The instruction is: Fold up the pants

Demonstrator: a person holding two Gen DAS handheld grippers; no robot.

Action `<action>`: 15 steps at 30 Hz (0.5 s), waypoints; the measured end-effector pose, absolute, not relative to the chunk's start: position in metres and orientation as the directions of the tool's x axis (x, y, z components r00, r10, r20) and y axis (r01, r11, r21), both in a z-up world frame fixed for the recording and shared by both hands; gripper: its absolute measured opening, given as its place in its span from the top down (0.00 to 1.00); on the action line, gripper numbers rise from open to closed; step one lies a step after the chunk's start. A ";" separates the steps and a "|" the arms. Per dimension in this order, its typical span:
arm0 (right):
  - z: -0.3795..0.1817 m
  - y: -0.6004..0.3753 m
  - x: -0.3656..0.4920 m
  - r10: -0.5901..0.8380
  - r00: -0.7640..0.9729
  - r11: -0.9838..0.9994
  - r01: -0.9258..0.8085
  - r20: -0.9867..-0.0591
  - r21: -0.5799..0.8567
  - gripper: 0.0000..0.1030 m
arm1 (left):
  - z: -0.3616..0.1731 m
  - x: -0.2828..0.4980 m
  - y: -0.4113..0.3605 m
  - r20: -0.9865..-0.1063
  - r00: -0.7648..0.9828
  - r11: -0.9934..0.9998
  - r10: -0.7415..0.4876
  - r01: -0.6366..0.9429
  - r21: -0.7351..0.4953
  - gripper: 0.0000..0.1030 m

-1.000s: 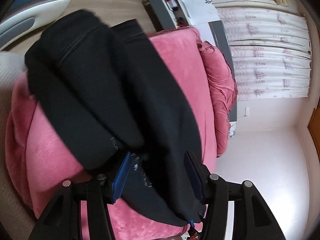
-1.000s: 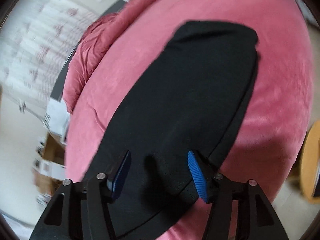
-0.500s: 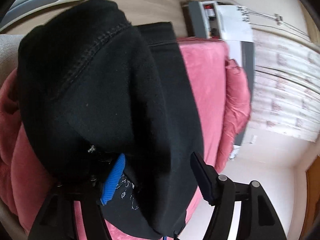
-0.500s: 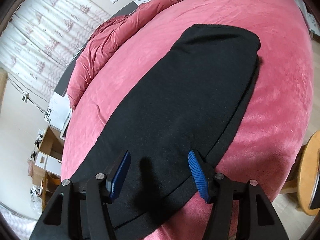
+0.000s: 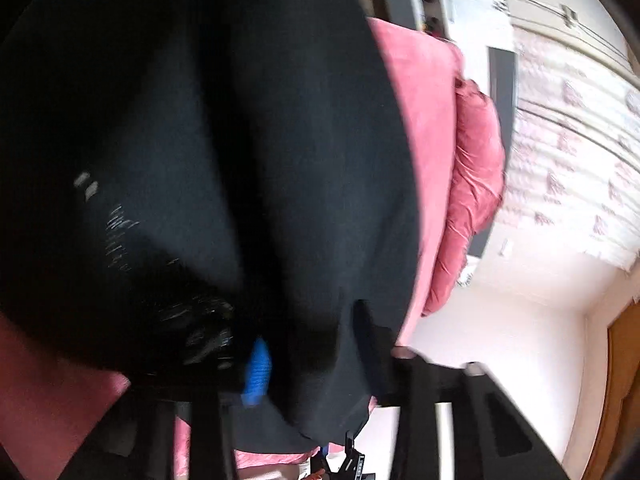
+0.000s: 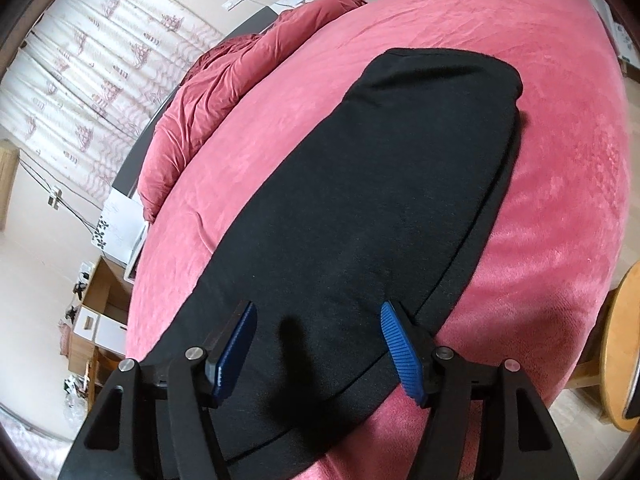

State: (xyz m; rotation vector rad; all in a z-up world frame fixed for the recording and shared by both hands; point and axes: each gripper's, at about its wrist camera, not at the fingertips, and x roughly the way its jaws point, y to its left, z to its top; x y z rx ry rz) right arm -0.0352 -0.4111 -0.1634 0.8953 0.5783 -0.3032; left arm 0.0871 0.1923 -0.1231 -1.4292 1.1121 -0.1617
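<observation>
Black pants (image 6: 380,216) lie lengthwise on a pink bed (image 6: 560,160), folded into a long strip. My right gripper (image 6: 318,344) is open and hovers just above the near end of the pants, holding nothing. In the left wrist view the pants (image 5: 224,152) fill most of the blurred frame, bunched and draped over my left gripper (image 5: 312,344). One blue pad (image 5: 258,372) shows under the cloth; the other finger is mostly covered. The fingers stand apart with cloth between them.
A crumpled pink duvet (image 6: 224,92) lies along the bed's far side by patterned curtains (image 6: 80,64). A grey and white headboard unit (image 5: 432,4), wooden boxes (image 6: 96,320) on the floor and a round wooden table (image 6: 624,344) surround the bed.
The left gripper has pushed further forward into the bunched pants, which now cover most of its view. The right gripper has stayed open over the pants and barely moved.
</observation>
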 end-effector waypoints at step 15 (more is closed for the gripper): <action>-0.167 -0.418 -0.043 0.006 0.823 0.567 0.465 -0.568 0.680 0.36 | -0.114 0.038 0.210 -0.576 0.606 0.529 -0.549 -0.282 -0.800 0.74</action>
